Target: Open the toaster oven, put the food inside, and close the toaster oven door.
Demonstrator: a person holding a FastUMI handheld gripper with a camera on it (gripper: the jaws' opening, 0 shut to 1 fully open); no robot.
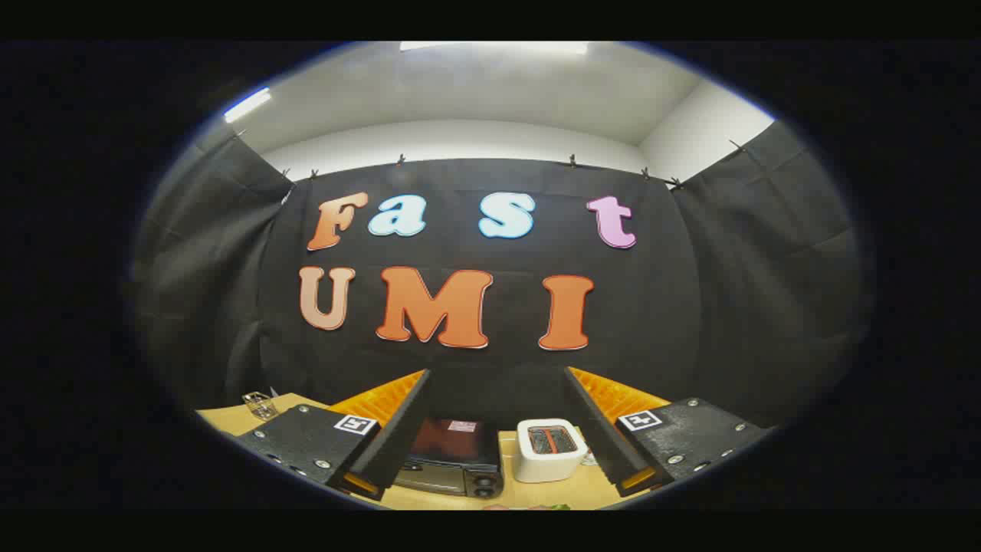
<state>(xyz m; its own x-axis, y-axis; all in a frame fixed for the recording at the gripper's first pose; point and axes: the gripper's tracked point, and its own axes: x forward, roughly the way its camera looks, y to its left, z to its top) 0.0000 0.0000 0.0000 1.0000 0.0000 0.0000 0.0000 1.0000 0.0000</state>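
Claw (498,437) is hovering released, gripping nothing, above the desk (536,494); toaster oven (452,460) beyond looks rigid and heavy, so its door handle is probably the hold.

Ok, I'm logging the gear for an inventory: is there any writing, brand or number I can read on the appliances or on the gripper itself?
Toaster oven: a pale label on its top, too blurred to read.
White toaster: no writing can be made out.
Gripper, fingers open and holding nothing: a square black-and-white marker on each side, a pattern, not words.
Nothing here reads as a quotable text.
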